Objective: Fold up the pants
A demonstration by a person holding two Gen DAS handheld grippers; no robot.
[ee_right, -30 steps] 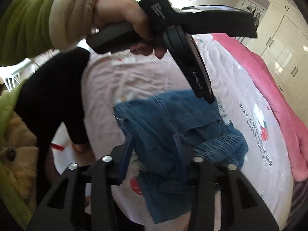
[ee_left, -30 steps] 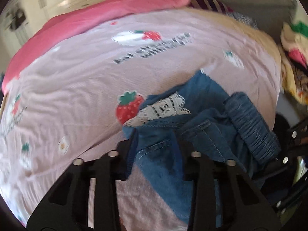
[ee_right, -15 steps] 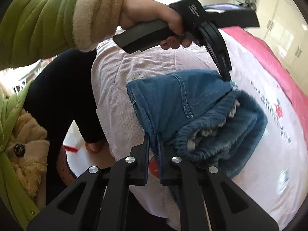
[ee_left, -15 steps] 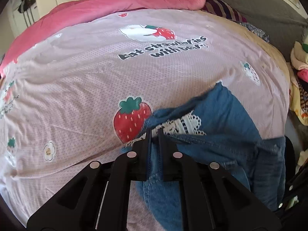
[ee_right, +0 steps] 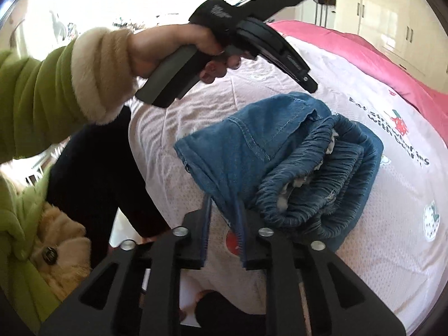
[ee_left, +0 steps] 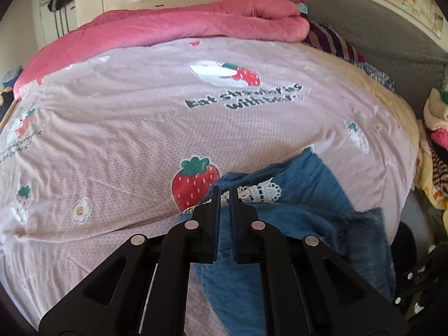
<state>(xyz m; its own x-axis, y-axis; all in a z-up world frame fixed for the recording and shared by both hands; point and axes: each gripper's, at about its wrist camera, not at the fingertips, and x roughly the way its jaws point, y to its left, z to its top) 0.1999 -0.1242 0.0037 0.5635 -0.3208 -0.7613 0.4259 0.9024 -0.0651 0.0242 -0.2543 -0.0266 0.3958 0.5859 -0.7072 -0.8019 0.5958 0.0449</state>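
Note:
The blue denim pants (ee_left: 313, 210) with white lace trim lie bunched on the pink strawberry bedspread (ee_left: 140, 128), near the bed's near right edge. My left gripper (ee_left: 223, 193) is shut on a fold of the denim by the lace. In the right wrist view the pants (ee_right: 280, 151) form a heap with the gathered waistband to the right. My right gripper (ee_right: 222, 198) has its jaws a little apart, with a denim edge lying between them. The left gripper and the hand holding it (ee_right: 224, 42) show above the pants.
A rolled pink quilt (ee_left: 173, 25) lies along the bed's far side. A grey headboard (ee_left: 364, 28) and striped cloth (ee_left: 333, 42) are at the far right. Piled clothes (ee_left: 436, 151) sit off the bed's right edge. The person's green sleeve (ee_right: 36, 98) fills the left.
Both grippers closed onto the denim from wide open a second ago. The pants got gathered and lifted into a heap. My right gripper's jaws have since parted slightly.

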